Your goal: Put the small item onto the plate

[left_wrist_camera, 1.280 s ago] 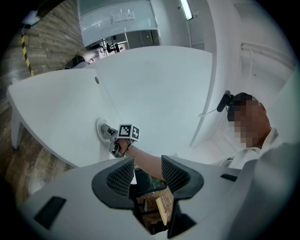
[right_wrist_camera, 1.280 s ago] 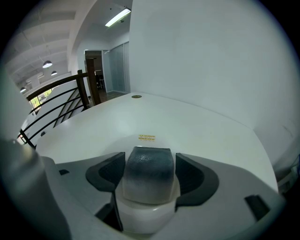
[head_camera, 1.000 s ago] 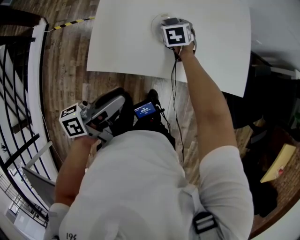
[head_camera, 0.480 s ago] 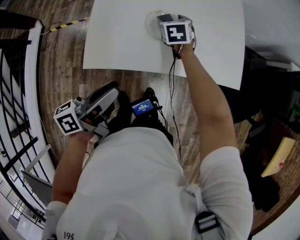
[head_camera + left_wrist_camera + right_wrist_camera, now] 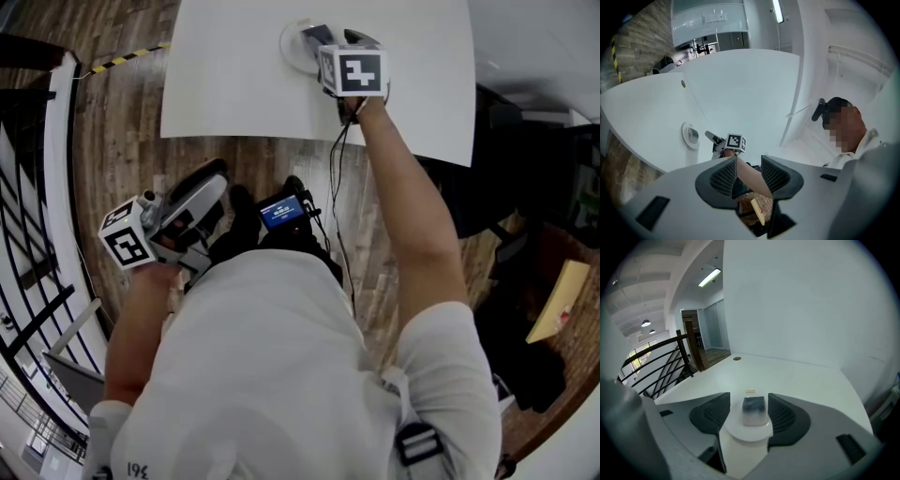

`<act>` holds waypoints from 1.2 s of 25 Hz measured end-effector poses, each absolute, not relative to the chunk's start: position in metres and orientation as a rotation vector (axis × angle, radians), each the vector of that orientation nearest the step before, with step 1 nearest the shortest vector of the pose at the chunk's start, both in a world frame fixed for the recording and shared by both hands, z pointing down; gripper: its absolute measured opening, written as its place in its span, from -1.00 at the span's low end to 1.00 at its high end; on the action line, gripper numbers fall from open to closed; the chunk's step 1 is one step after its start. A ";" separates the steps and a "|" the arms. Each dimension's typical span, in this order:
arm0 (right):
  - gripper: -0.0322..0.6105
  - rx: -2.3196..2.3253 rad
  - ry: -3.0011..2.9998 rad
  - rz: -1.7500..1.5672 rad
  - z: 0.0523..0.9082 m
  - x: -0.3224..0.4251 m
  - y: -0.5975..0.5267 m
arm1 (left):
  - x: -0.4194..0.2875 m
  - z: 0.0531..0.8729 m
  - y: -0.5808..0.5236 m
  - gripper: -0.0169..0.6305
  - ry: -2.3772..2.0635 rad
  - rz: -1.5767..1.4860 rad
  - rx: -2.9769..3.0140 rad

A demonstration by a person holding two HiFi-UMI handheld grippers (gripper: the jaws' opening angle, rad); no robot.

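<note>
White bench [image 5: 234, 84] fills the top of the head view, with wood floor [image 5: 122, 131] below it. The right tool [image 5: 317, 37] is reached out over the bench, its tips right above a white plate [image 5: 291, 54]. The left tool [image 5: 212, 185] is held low by the body, off the bench and over the floor, well apart from the plate. There's a small screen [image 5: 282, 213] glowing blue at the person's waist.

Left tool view: the two jaws stand apart with nothing in them. All you get through the gap is the person's outstretched arm [image 5: 747, 174]. Further off the plate lies on the bench with the item [image 5: 693, 136] on it, a small grey block. The right tool's tips are near it, not touching.

Right tool view: this one looks down along the jaws at the plate. The item sits roughly mid-plate, framed between the two pads but clear of both. The jaws have just been closing a bit, yet they're well apart and gripping nothing. A little yellow mark [image 5: 750, 392] shows on the bench just beyond the plate. There's a round hole [image 5: 737, 358] further back and a black railing [image 5: 665, 362] off to the left.
</note>
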State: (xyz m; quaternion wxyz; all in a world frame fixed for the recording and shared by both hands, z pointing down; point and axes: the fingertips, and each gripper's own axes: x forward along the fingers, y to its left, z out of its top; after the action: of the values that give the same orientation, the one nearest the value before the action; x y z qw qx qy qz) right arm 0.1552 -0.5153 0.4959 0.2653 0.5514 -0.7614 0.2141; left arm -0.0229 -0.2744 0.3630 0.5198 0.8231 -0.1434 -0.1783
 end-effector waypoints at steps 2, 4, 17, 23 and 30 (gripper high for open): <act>-0.23 1.491 -2.078 0.589 0.488 0.154 -0.507 | -0.024 0.360 -0.273 -0.44 -0.336 -0.432 1.980; -0.37 1.495 -2.096 0.585 0.481 0.154 -0.498 | -0.026 0.358 -0.272 -0.44 -0.330 -0.434 1.987; -0.89 1.483 -2.280 0.595 0.409 0.122 -0.425 | -0.045 0.337 -0.270 -0.69 -0.305 -0.536 1.993; -0.89 1.508 -2.336 0.585 0.375 0.109 -0.399 | -0.055 0.321 -0.265 -0.91 -0.292 -0.584 2.012; -0.89 1.561 -2.392 0.596 0.337 0.105 -0.369 | -0.066 0.297 -0.255 -0.93 -0.242 -0.641 2.034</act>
State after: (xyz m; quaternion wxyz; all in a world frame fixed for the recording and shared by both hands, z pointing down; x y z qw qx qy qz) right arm 0.1051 -0.3690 0.3371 0.1114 0.5316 -0.8147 0.2030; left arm -0.0660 -0.2550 0.2966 0.4775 0.8327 -0.0992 -0.2623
